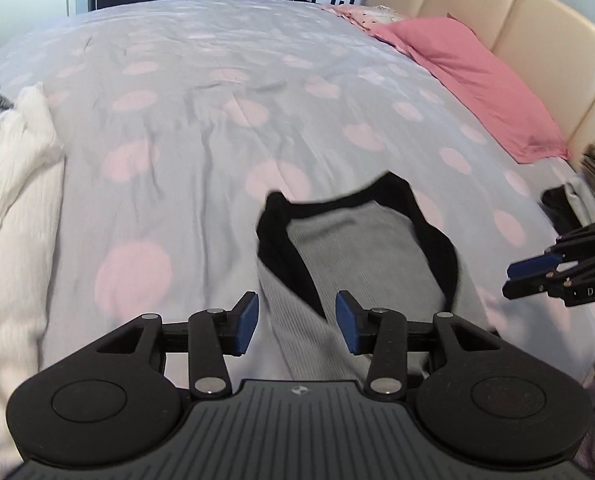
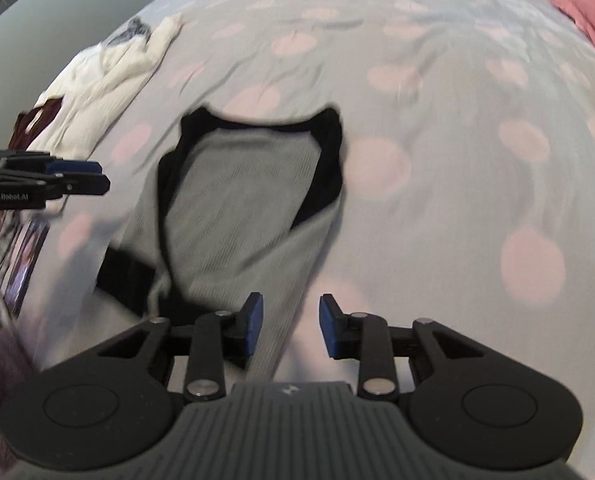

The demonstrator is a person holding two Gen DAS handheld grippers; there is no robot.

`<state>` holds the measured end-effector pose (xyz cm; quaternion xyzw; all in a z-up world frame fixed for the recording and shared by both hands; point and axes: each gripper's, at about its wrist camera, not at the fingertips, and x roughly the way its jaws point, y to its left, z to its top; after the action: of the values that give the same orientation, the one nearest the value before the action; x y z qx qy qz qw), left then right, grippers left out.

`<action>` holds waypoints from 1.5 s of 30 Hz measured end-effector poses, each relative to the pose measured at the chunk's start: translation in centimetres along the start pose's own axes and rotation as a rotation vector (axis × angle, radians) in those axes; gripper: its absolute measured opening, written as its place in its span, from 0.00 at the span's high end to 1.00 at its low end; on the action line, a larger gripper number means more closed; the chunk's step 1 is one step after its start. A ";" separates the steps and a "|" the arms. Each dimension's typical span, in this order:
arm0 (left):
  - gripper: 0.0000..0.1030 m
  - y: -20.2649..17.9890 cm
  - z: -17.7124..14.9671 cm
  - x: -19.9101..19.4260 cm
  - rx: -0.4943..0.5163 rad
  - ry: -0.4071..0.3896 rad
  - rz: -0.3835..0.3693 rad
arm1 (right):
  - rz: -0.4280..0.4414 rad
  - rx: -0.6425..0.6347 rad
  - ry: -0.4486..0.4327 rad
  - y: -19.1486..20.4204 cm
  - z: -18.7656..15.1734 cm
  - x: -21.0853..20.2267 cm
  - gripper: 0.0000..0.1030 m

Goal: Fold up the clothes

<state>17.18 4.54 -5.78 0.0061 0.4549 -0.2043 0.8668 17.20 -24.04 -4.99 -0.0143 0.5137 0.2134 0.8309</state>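
Both the left gripper (image 1: 296, 322) and right gripper (image 2: 291, 325) hover open, empty; the grey black-trimmed top (image 2: 241, 184) could rumple on the bed (image 1: 201, 92) if snagged.

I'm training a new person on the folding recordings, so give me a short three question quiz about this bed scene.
1. True or false: the left tongs are clamped on the grey garment with black trim.
2. What lies at the bed's left edge? A) white garment B) green towel C) blue jeans
3. What colour is the pillow by the headboard?

Key: 1 false, both the left and the right tongs stand open, empty. 2 A. 3 pink.
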 end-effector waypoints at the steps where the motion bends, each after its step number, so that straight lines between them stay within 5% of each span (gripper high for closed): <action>1: 0.60 0.2 0.4 0.8 -0.001 0.000 0.008 | -0.007 -0.002 -0.009 -0.2 0.8 0.6 0.66; 12: 0.59 2.1 4.2 8.1 0.007 0.025 -0.016 | 0.005 0.003 -0.062 -2.7 8.4 7.2 0.61; 16: 0.73 2.6 4.1 9.4 0.015 0.032 -0.033 | 0.021 0.012 -0.078 -3.1 9.2 8.6 0.61; 19: 0.88 2.7 4.1 9.1 0.006 0.016 -0.052 | 0.056 0.030 -0.090 -3.5 9.4 9.3 0.72; 21: 0.94 2.6 4.4 8.6 -0.001 0.003 -0.066 | 0.069 0.028 -0.098 -3.4 9.4 9.1 0.95; 34: 0.96 -1.2 3.7 -4.8 0.109 -0.172 -0.122 | 0.142 -0.015 -0.303 -0.9 5.5 -4.1 0.96; 45: 0.96 -6.8 -5.1 -14.1 0.379 -0.214 -0.206 | 0.247 -0.194 -0.390 3.3 -5.5 -12.8 0.96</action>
<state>3.59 4.21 3.58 0.1005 0.3124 -0.3728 0.8680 6.46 -26.70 4.06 0.0105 0.3186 0.3603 0.8767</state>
